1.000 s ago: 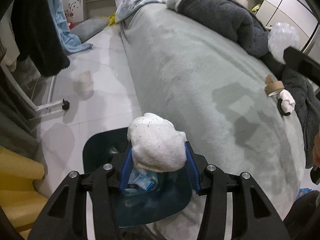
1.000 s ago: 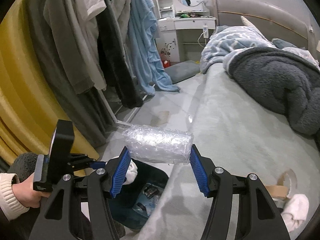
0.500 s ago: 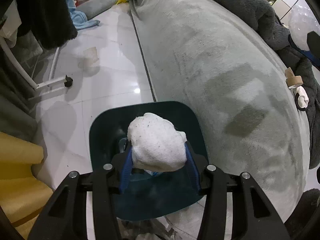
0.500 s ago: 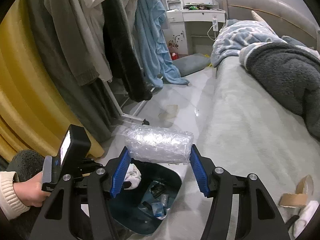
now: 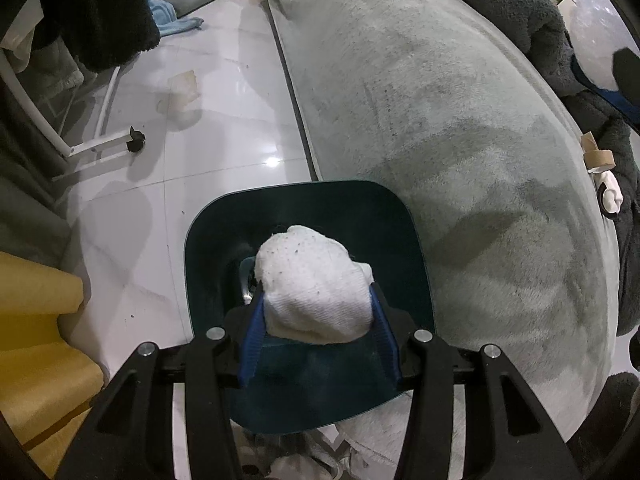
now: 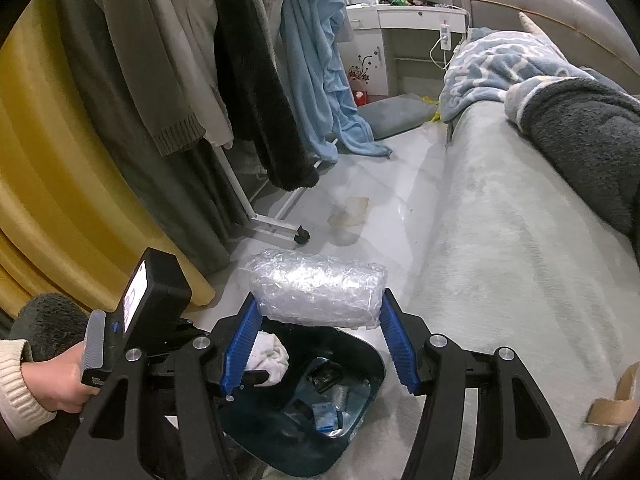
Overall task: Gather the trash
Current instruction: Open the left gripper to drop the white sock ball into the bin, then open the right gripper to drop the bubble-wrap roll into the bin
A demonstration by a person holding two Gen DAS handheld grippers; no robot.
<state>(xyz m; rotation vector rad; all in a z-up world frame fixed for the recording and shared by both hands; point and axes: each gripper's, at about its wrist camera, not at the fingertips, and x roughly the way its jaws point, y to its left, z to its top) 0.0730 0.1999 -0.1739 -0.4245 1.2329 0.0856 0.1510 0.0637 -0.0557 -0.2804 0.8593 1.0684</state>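
My left gripper (image 5: 318, 314) is shut on a dirty white sock (image 5: 314, 286) and holds it right above the open dark teal trash bin (image 5: 304, 200) on the floor beside the bed. My right gripper (image 6: 318, 340) is shut on a roll of clear bubble wrap (image 6: 316, 294), held above the far edge of the same bin (image 6: 360, 420), which holds several bits of trash. The left gripper with the sock (image 6: 268, 354) shows over the bin in the right wrist view.
A grey-green bed (image 5: 460, 140) lies on the right, with a cardboard tape roll (image 5: 598, 156) and a white rag (image 5: 612, 196). A clothes rack foot with a castor (image 5: 136, 142) stands on the floor by a scrap of paper (image 5: 182, 90). Yellow curtain (image 6: 52, 184) hangs at the left.
Both grippers have moved in over the bin. The left gripper now has the sock centred above the bin's opening; the right has brought the bubble wrap closer to it.
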